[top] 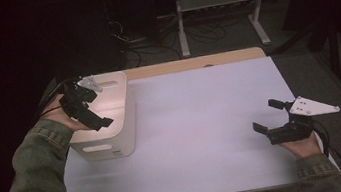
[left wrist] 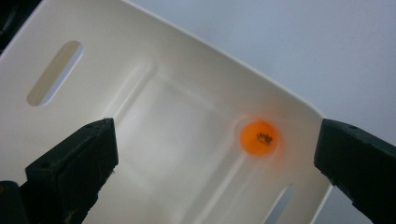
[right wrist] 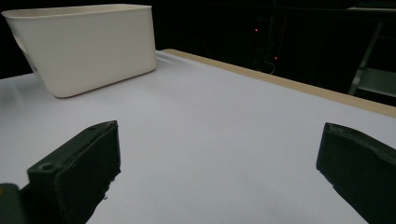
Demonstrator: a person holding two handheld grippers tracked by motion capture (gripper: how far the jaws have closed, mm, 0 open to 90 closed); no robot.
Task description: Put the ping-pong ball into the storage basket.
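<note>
Hovering over the cream tub (top: 112, 129) at the left end of the table (top: 202, 122), the left gripper (top: 91, 114) points down into it with jaws spread wide and nothing between the pads. In the left gripper view the orange ball (left wrist: 259, 137) lies on the tub floor (left wrist: 177, 135), against the foot of one side wall, not far from a slotted handle hole (left wrist: 279, 205). It sits in the gap between the two jaws as seen from above, much nearer the right-hand jaw than the left-hand one, and clear of both: neither pad touches it. The ball carries a small dark mark on top and looks slightly blurred. A second handle slot (left wrist: 55, 72) shows in the opposite wall.

The right gripper (top: 268, 118) is held low over the right side of the table, well apart from the tub, jaws likewise spread and empty, pointing across the white surface toward the tub. In the right gripper view the tub (right wrist: 88, 46) stands upright at the far left, its outer wall plain, bare tabletop (right wrist: 219, 135) between the jaws.
</note>
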